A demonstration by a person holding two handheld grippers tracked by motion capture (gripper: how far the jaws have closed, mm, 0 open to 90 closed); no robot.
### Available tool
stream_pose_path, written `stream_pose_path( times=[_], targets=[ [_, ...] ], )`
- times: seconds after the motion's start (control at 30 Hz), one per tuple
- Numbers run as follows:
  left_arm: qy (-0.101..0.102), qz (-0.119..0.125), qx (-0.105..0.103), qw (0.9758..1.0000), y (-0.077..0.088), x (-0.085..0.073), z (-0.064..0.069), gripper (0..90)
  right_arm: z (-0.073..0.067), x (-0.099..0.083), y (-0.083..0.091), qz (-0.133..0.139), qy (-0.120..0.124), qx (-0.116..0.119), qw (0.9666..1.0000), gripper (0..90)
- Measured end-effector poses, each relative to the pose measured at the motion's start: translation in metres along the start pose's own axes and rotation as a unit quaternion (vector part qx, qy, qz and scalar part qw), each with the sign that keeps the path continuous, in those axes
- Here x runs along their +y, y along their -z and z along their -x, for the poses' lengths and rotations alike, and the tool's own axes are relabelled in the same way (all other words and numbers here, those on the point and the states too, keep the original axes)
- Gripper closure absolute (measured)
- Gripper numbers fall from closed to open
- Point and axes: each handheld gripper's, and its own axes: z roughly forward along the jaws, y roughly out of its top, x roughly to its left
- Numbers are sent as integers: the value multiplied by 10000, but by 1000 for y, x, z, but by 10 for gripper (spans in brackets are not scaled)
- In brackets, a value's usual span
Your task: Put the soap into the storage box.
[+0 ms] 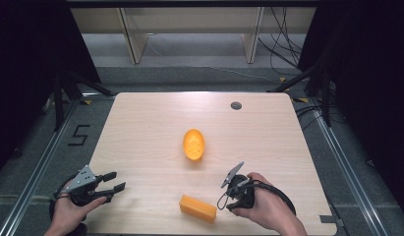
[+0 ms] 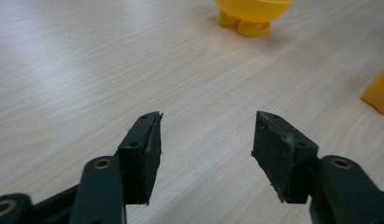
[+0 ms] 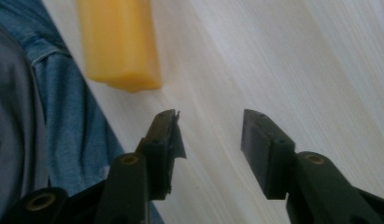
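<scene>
An orange-yellow oval dish [image 1: 193, 144] with small holes sits at the middle of the wooden table [image 1: 140, 123]. A rectangular orange bar [image 1: 197, 208] lies near the front edge. My left gripper [image 1: 116, 184] rests at the front left corner, open, pointing right. In the left gripper view its jaws [image 2: 206, 135] stand apart over bare wood, with the dish [image 2: 252, 14] far ahead and the bar [image 2: 379, 91] at the right edge. My right gripper [image 1: 228, 199] is just right of the bar. Its jaws [image 3: 208, 130] are open and empty, and the bar [image 3: 119, 42] lies ahead to their left.
A dark round grommet [image 1: 236, 105] is set in the table's far right part. Blue denim cloth [image 3: 63, 116] of the person shows past the table's front edge. Black curtains, stand legs and cables [image 1: 283, 44] surround the table. A "5" [image 1: 79, 134] is marked on the floor.
</scene>
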Motion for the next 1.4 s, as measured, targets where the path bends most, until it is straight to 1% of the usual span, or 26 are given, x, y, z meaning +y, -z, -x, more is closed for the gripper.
stream_pose_path(
  times=[0.03,0.1,0.13,0.17,0.2,0.3,0.4,0.43,0.47,0.53,0.57,0.6,0.63,0.7,0.73,0.83,0.87,0.9,0.93,1.03,1.1,1.13,1.17,1.2,1.27,1.4],
  targets=[
    [-7,-18,-3,10000,-1,-1,-1,397,-3,2,1,-9,158,0,9999,510],
    [20,-24,-13,10000,-2,-1,-1,391,-9,7,4,-73,298,-7,9995,488],
    [107,-28,-13,9999,-2,-1,0,390,-12,9,6,-78,329,17,9994,481],
    [-38,-54,-1,10000,-2,-1,-1,390,-14,11,8,-95,333,12,9994,481],
    [-7,-23,-7,10000,-3,-1,-1,390,-15,13,10,-102,410,19,9991,481],
    [-68,-100,-20,9999,-4,-2,-1,388,-19,20,15,-166,401,76,9990,486],
    [-64,-99,-34,9999,-4,-1,0,388,-25,31,15,-205,627,232,9976,483],
    [36,-142,-52,9999,-5,-2,1,388,-25,31,15,-205,627,232,9976,483],
    [-89,-147,-13,9999,-5,-1,0,388,-27,34,15,-235,620,232,9975,480],
    [-88,-119,-17,9999,-5,-1,0,388,-29,40,14,-222,786,286,9963,473],
    [-90,-147,-39,9998,-5,-1,0,387,-33,45,15,-327,769,322,9960,464],
    [-88,-146,-48,9998,-6,-1,0,388,-33,48,14,-269,897,388,9948,459],
    [-94,-133,-66,9998,-6,-1,-1,388,-36,51,13,-316,840,419,9951,452],
    [-89,-128,-69,9999,-6,-1,0,388,-41,57,9,-382,880,427,9945,440],
    [-95,-127,-69,9999,-6,-1,0,388,-41,61,5,-410,1030,431,9929,435],
    [-103,-134,-73,9998,-6,-1,0,388,-44,68,-2,-579,1028,344,9924,418],
    [-80,-108,-81,9999,-7,-1,1,388,-44,74,-12,-692,1159,257,9905,411],
    [-110,-128,-79,9998,-7,-1,0,388,-44,74,-12,-692,1159,257,9905,411],
    [-81,-110,-86,9999,-7,-1,1,387,-43,77,-17,-766,1262,229,9888,409],
    [-97,-125,-101,9998,-7,-1,0,387,-44,82,-27,-935,1191,128,9884,409],
    [-101,-138,-109,9998,-7,-1,0,387,-44,85,-33,-985,1280,188,9867,416],
    [-104,-137,-111,9998,-7,-1,0,387,-45,85,-35,-1015,1167,194,9878,423],
    [-110,-139,-110,9998,-7,-1,0,387,-44,86,-38,-1016,1246,213,9868,432],
    [-114,-145,-110,9998,-7,-1,0,387,-45,87,-43,-1112,1291,173,9852,457],
    [-122,-143,-114,9998,-7,-1,0,387,-45,88,-44,-1149,1301,164,9847,469],
    [-128,-160,-123,9997,-7,-1,0,387,-46,89,-48,-1153,1253,133,9853,543]
  ],
)
